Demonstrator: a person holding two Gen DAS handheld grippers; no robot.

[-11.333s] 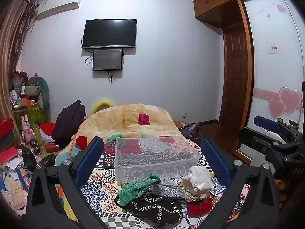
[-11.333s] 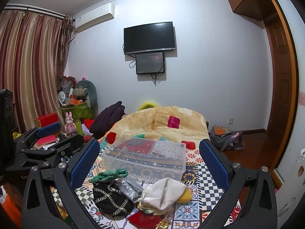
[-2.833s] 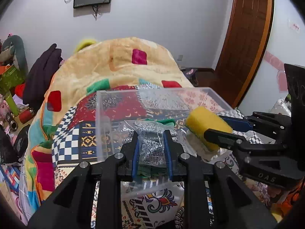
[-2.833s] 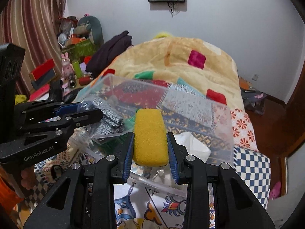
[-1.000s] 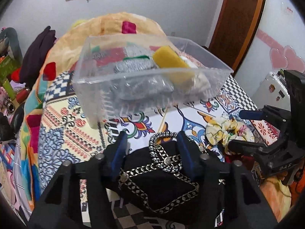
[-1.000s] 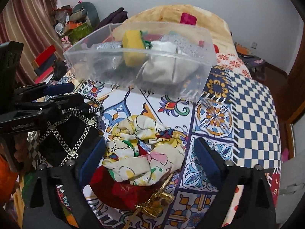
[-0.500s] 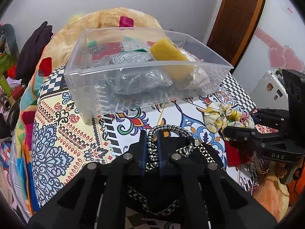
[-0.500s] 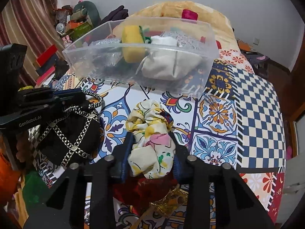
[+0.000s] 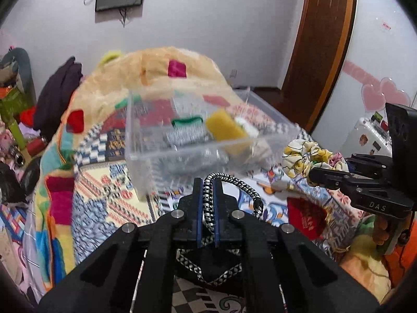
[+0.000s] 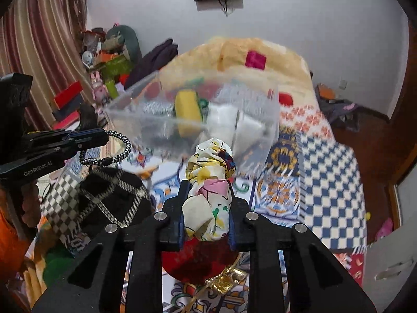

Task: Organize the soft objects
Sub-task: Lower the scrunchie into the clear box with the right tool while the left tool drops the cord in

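Observation:
My left gripper (image 9: pixel 207 182) is shut on the braided black-and-white strap (image 9: pixel 234 185) of a black bag (image 10: pixel 114 203), lifted off the bed. It also shows in the right wrist view (image 10: pixel 101 137). My right gripper (image 10: pixel 206 185) is shut on a floral yellow-and-white scrunchie (image 10: pixel 209 182), held above the bed just short of the clear plastic bin (image 10: pixel 271 120). The scrunchie also shows in the left wrist view (image 9: pixel 302 156). The bin (image 9: pixel 146 161) holds a yellow sponge (image 9: pixel 224 130), a silver packet, a green item and a white cloth (image 10: pixel 224 120).
A red pouch (image 9: pixel 307 219) with gold ribbon (image 10: pixel 226 276) lies on the patterned bedspread (image 10: pixel 331 177) below my right gripper. A rolled yellow blanket (image 9: pixel 156 78) lies behind the bin. Clutter stands at the left by the curtain. A wooden door (image 9: pixel 320 52) is at right.
Both grippers have risen and tilted up. The bag now hangs from its strap off the bed, and the scrunchie has been lifted toward the bin.

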